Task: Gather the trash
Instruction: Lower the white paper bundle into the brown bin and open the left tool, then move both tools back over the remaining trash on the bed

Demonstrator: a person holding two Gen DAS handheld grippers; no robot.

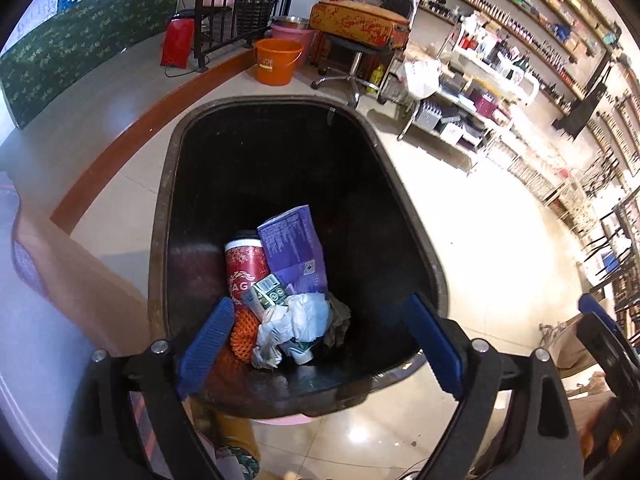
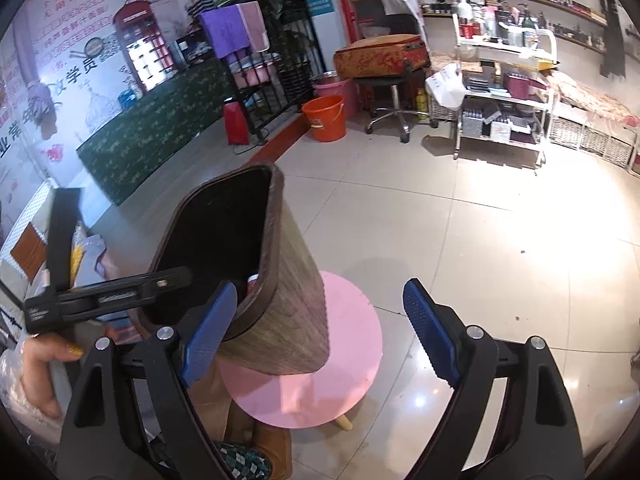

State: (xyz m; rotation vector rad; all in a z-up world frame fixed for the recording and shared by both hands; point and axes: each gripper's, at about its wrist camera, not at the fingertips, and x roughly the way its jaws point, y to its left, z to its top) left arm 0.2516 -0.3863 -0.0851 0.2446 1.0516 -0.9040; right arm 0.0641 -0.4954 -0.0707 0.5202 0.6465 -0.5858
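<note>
A wood-grain bin [image 2: 280,280] with a smooth black inside is seen on a round pink stool [image 2: 320,360]. Crumpled white paper [image 1: 304,320], a purple carton [image 1: 294,248] and a red can [image 1: 246,272] lie at its bottom. The left gripper [image 1: 320,344] is spread wide above them, empty. The right gripper [image 2: 316,332] at 3 o'clock is also released.
</note>
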